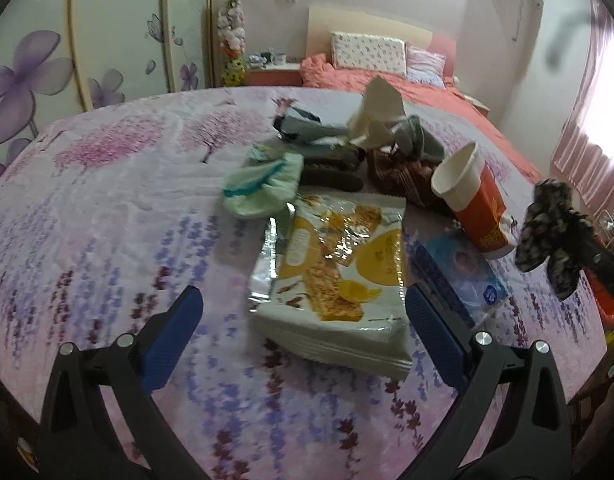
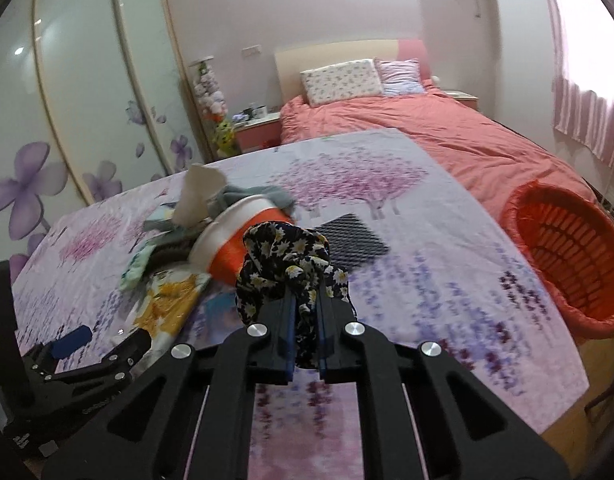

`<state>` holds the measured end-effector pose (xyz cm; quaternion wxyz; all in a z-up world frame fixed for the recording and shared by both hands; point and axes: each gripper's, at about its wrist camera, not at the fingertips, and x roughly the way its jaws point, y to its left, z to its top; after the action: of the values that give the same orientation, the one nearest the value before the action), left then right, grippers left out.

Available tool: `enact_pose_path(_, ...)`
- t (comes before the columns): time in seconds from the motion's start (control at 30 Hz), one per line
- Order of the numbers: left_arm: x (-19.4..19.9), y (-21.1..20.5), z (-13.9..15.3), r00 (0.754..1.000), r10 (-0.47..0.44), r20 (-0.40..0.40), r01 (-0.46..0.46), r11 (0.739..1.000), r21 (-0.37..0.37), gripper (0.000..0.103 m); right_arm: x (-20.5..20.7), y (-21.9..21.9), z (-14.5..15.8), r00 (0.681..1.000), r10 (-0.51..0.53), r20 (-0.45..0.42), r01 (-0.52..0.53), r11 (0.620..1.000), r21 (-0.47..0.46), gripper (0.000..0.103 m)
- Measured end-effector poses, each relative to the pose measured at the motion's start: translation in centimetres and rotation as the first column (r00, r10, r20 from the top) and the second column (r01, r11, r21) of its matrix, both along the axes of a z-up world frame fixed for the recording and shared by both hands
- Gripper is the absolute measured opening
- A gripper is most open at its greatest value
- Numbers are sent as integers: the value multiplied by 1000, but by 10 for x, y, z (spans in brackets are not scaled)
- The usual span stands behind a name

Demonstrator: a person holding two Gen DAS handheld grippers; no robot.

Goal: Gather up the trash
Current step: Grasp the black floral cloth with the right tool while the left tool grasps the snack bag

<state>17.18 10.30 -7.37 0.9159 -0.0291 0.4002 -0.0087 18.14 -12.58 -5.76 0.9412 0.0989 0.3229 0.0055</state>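
Note:
A yellow and white snack wrapper lies flat on the flowered bedsheet. My left gripper stands open, its blue pads on either side of the wrapper's near end without touching it. Beyond the wrapper, a white and orange paper cup leans over a blue tissue pack. My right gripper is shut on a black floral cloth, held above the sheet. That cloth hangs at the right of the left wrist view. The cup lies just behind it.
An orange mesh basket lies on its side at the sheet's right edge. A pile of socks and cloths lies behind the wrapper, with a mint sock and a black mesh piece nearby. A wardrobe stands left.

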Motion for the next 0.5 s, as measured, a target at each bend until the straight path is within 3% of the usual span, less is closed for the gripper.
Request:
enact_pose_path(0.2,11,-22,-6,999,-33,-14,34,998,47,98,3,-14,-10,999,-36,-39,37,999,21,8)
enact_pose_path(0.4,31,-40,-20,995,-53,-88,63,992,110,75,4,-18,-19,997,-41,-72,44,998,38,8)
enact_pose_path(0.5,34,-43,-20,995,-59,-87,68,991,112,69,4,-21,-20,996,-45,-80,49,998,47,8)
